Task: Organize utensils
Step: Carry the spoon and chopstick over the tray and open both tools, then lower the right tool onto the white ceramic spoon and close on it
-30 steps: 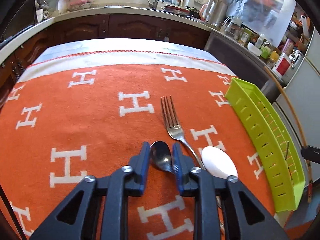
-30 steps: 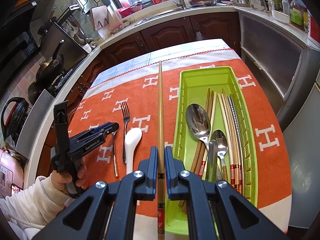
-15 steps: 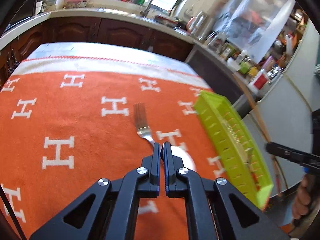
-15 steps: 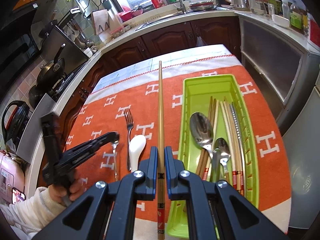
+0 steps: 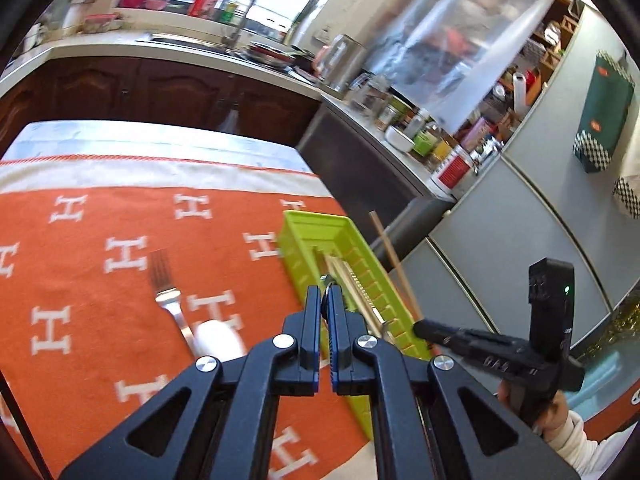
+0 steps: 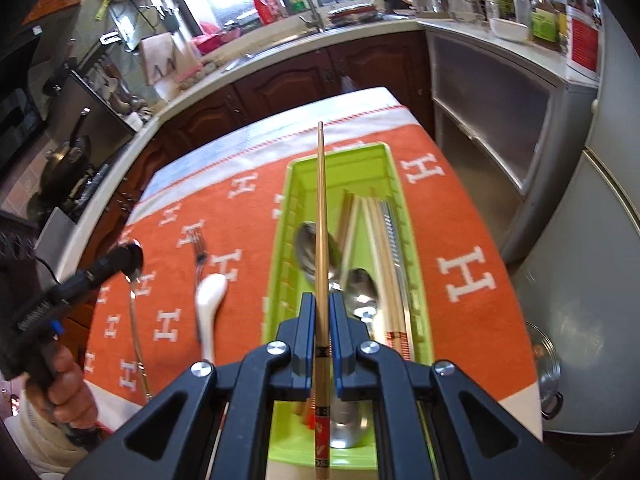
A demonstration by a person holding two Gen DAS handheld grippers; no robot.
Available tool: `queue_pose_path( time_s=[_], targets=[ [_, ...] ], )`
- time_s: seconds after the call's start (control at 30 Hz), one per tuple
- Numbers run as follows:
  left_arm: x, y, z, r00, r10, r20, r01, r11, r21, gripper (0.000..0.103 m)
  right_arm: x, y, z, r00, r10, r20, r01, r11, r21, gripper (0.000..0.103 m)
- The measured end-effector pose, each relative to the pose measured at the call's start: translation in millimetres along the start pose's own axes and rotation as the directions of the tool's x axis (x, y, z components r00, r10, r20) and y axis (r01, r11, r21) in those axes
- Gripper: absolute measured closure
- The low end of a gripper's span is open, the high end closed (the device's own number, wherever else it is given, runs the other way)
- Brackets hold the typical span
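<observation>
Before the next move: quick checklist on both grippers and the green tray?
1. Right gripper jaws shut on chopstick: ok.
2. Chopstick lined up over green tray: ok.
3. Chopstick height above the utensils in the tray: cannot tell.
4. Left gripper jaws shut on metal spoon: ok.
5. Metal spoon over tray: not ok, it hangs over the orange cloth, left of the fork.
6. All utensils in tray: not ok, fork and white spoon lie on the cloth.
</observation>
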State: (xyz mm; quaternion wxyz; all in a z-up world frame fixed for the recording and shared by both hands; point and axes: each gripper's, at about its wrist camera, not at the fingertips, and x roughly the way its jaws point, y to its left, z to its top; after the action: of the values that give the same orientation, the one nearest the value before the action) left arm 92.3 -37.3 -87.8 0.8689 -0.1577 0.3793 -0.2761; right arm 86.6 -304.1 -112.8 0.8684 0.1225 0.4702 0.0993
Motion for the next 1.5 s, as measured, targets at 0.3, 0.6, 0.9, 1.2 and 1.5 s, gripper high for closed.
queue_pose_path(
  time_s=[0.3, 0.6, 0.9, 1.2, 1.5],
  targets=[
    [72.8, -41.7, 6.5, 0.994, 0.049, -0.097, -0.04, 0.995, 0.09, 0.101, 22.2, -19.9, -1.6, 0.997, -0.061, -0.056, 0.061, 0.998, -0.014, 0.096],
    [104.5, -44.5, 1.3, 0.975, 0.158, -0.158, -0.141, 0.983, 0.119, 0.075, 36.0, -30.6, 3.6, 0.992, -0.06, -0.111, 0.06, 0.998, 0.002, 0.096],
    [73.6, -32.0, 0.2, 0.964, 0.234, -0.129, -0.227, 0.971, 0.07, 0.056, 37.0, -28.1, 4.3, 0.99, -0.055, -0.128, 0.055, 0.998, -0.006, 0.096],
    [33.2, -7.6, -8.7, 0.948, 0.297, -0.116, -0.298, 0.954, 0.005, 0.042, 38.7, -19.3, 2.5, 0.985, -0.081, -0.15, 0.079, 0.997, -0.014, 0.095],
    [0.8, 13.2, -27.3, 0.914, 0.381, -0.142, -0.386, 0.922, -0.009, 0.034, 29.9, -18.3, 1.0, 0.987, -0.1, -0.129, 0.103, 0.995, 0.012, 0.083]
  ],
)
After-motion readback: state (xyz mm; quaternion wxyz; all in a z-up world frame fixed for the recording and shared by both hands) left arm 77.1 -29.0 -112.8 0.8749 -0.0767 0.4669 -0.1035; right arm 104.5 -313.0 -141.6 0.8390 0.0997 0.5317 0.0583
